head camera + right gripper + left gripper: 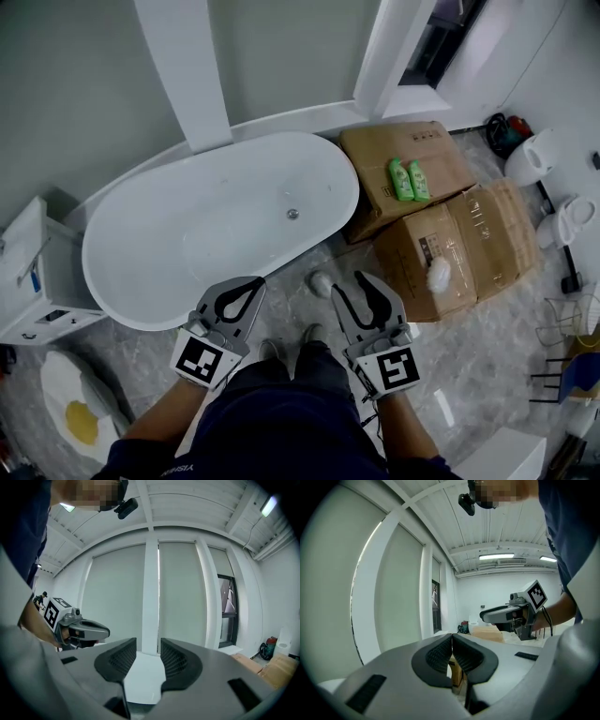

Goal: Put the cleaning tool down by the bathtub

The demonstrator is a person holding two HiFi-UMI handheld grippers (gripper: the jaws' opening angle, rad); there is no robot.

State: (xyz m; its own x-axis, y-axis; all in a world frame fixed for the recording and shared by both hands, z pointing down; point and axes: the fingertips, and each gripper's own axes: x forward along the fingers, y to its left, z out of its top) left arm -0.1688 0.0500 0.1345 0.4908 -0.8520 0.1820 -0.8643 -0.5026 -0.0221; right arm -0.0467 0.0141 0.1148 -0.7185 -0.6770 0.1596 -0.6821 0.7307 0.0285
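The white oval bathtub (225,220) fills the middle of the head view. On the marble floor just off its near right end lies a small pale rounded object (321,281), possibly the cleaning tool. No gripper touches it. My left gripper (257,281) hangs over the tub's near rim, and the left gripper view shows the left gripper (452,637) with its tips together and nothing held. My right gripper (366,279) is just right of the pale object. In its own view the right gripper (148,644) is open and empty, with a gap between the pads.
Two cardboard boxes (403,169) (469,248) stand right of the tub. The far one carries two green bottles (409,179) and the near one a white fluffy item (438,273). A white cabinet (28,281) and an egg-shaped mat (75,412) are at left, white appliances (536,155) at right.
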